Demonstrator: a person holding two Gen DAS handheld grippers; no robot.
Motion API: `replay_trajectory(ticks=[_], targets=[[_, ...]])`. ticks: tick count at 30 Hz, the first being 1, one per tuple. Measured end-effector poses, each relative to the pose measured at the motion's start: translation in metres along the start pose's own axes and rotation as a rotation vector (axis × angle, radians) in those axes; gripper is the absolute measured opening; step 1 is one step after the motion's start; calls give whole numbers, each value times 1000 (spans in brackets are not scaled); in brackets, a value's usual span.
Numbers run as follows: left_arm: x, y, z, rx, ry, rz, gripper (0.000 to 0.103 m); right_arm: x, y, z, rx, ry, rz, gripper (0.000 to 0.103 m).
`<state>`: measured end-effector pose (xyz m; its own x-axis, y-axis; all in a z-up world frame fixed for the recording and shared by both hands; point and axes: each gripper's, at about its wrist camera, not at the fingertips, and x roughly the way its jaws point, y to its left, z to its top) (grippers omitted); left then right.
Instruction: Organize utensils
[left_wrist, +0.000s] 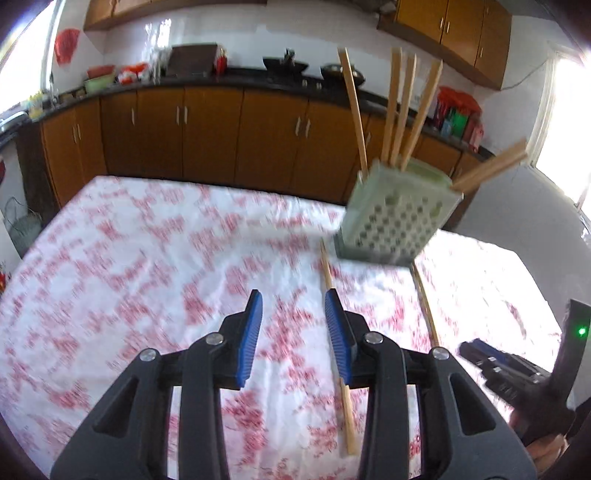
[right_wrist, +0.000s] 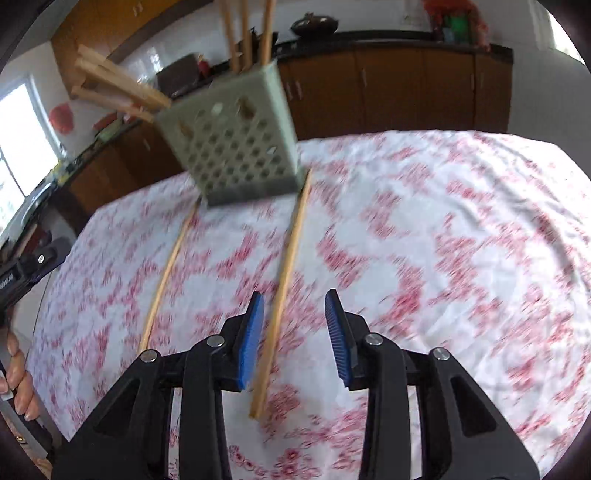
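Both grippers hung part open over the tablecloth, gripping nothing. The left gripper had one chopstick by its right pad; the right gripper had another chopstick beside its left pad. The holder stood at upper right of the left view, sticks upright inside.

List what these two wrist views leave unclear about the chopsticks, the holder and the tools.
- Left wrist view: the nearer chopstick is partly covered by the left tool; contact cannot be told.
- Right wrist view: the holder's upright chopsticks are cut off by the top edge.
- Both views: motion blur smears the tablecloth pattern.
- Holder's inside: hidden by its walls.
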<state>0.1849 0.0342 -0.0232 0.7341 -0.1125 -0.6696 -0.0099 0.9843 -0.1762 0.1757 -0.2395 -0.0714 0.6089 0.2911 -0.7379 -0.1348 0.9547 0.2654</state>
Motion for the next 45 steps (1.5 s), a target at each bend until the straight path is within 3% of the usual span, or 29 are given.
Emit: replay_trajectory(ticks=[3,5,8,11,16,22,31,45], targets=[[3,-13,-11,45,11,0,36,13,12,-9,-53,27,-29,34],[9,-22,-17,70,36,-8,36,17,11,-14,-67,21,-63,16],[21,-35,-21,92,75,-17,36,16,-3,-14,-27,16,-85,8],[34,-46,-29,112,109,-17,35,11,-25,-13,34,1,-113,8],[60,-60,-44,171,161,49,31,8,-33,-13,27,-3,-124,8],[76,-53,-45,154,164,112,9,9,-28,-14,-26,-6,-140,8],[80,-5,-26,88,156,146,12,22,-32,2,-64,-6,-181,8],[78,-1,-25,71,156,122,13,25,-32,1,-58,-7,-182,9]])
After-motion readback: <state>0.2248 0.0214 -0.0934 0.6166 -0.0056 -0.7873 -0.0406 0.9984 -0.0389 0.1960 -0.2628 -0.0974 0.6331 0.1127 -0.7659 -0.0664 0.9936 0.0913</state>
